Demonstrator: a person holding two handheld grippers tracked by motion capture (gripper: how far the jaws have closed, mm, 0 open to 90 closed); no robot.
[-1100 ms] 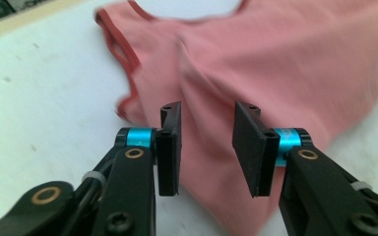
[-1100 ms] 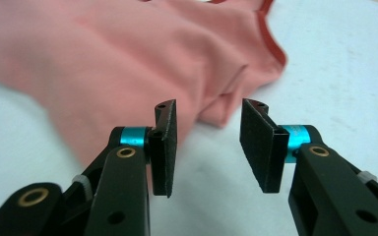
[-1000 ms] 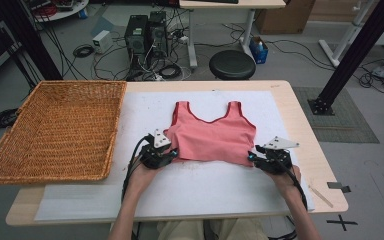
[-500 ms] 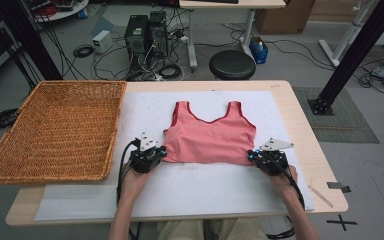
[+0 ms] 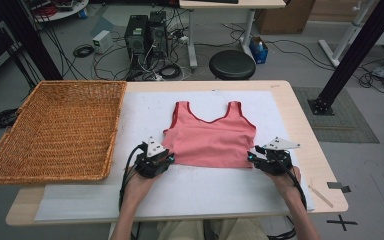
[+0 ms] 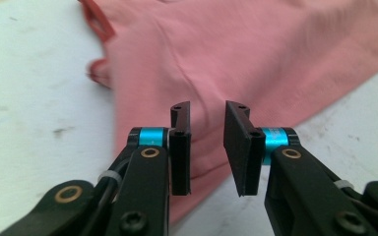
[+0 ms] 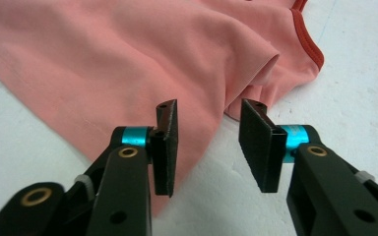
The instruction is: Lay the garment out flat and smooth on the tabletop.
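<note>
Top: a pink tank top [image 5: 211,141] of soft knit cloth with darker red binding at neck and armholes is lying flat on the white sheet [image 5: 190,187] covering the surface, near its middle.
Direction: its straps are pointing away from the person, its straight hem is lying nearest them; its long axis is running side to side along the hem.
Texture: soft folds are rippling at both lower corners.
Left tongs [image 6: 205,147]: their black flat pads are standing apart, over the hem's left corner.
Right tongs [image 7: 207,147]: they are gaping too, with the hem's right corner between the pads.
Basket [image 5: 55,131]: a woven wicker rectangular tray is sitting to the left, well apart from the top.
</note>
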